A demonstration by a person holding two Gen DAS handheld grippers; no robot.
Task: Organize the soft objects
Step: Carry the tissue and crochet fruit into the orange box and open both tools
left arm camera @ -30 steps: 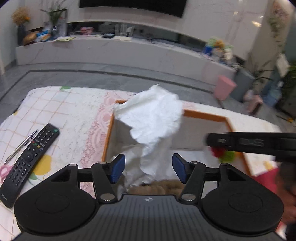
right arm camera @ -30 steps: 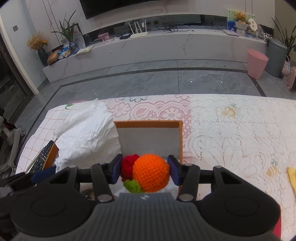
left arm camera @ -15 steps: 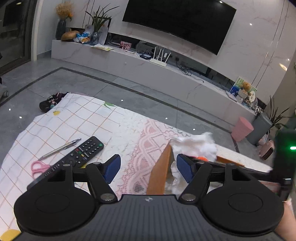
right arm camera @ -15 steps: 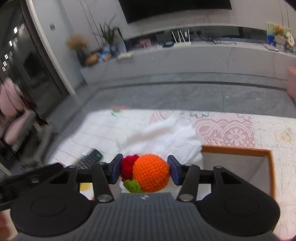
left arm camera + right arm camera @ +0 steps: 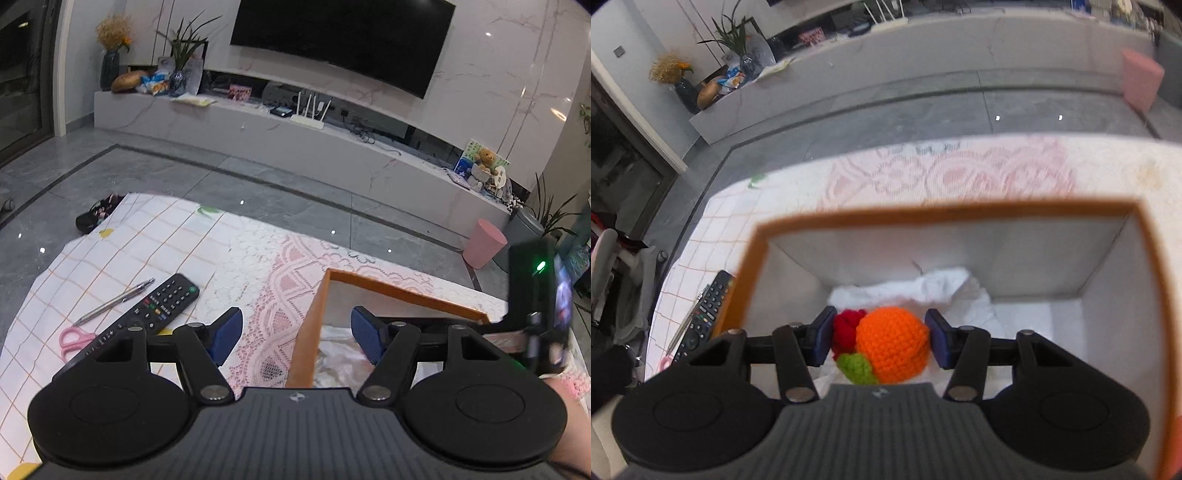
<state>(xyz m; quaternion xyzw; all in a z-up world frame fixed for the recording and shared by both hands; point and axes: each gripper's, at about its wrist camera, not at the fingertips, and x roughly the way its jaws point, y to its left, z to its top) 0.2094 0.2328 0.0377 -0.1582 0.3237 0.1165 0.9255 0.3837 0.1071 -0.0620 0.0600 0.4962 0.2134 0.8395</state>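
Note:
My right gripper [image 5: 881,341] is shut on a crocheted toy [image 5: 892,345], an orange ball with a red and a green part. It hangs over the open orange-rimmed box [image 5: 945,212]. A crumpled white cloth [image 5: 945,288] lies on the box floor under the toy. My left gripper [image 5: 295,336] stands open with nothing held between its blue pads, above the box's left wall [image 5: 306,339]. The white cloth [image 5: 336,358] shows inside the box just past that wall. The body of the right gripper [image 5: 539,306] appears at the right edge of the left wrist view.
On the chequered tablecloth left of the box lie a black remote [image 5: 155,310], a pen [image 5: 118,299] and pink scissors [image 5: 74,339]. The remote [image 5: 705,317] also shows in the right wrist view. Lace cloth [image 5: 273,280] covers the table around the box.
My left gripper has let go of the white cloth, which now lies in the box, and has swung left and up. My right gripper has carried the crocheted toy over the box's inside.

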